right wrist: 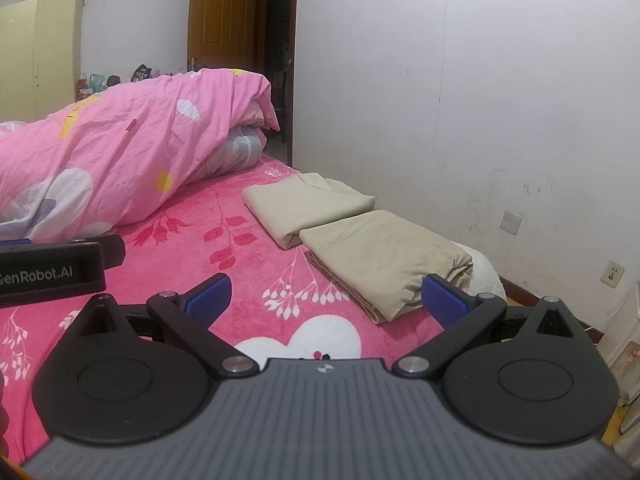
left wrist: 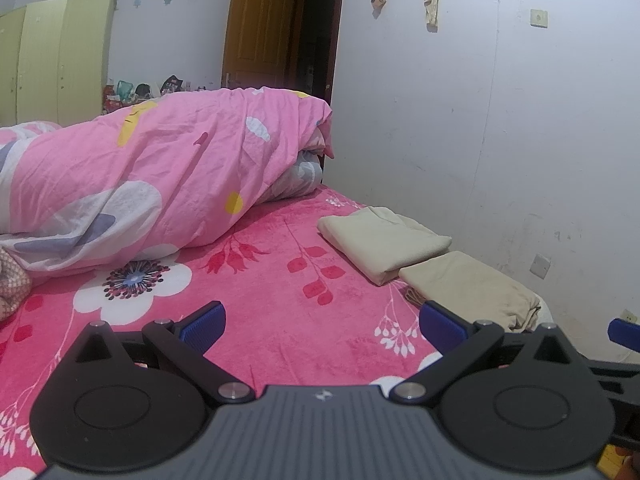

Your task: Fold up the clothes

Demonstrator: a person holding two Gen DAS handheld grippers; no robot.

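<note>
Both wide, empty: left gripper (left wrist: 322,326), right gripper (right wrist: 326,294). Near cloth (right wrist: 384,258) ahead-right, long axis near-far; nearer right gripper.

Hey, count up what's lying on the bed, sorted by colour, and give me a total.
Beige folded cloths: 2, the farther one and the nearer one
Pink bunched quilt: 1
Total: 3
</note>
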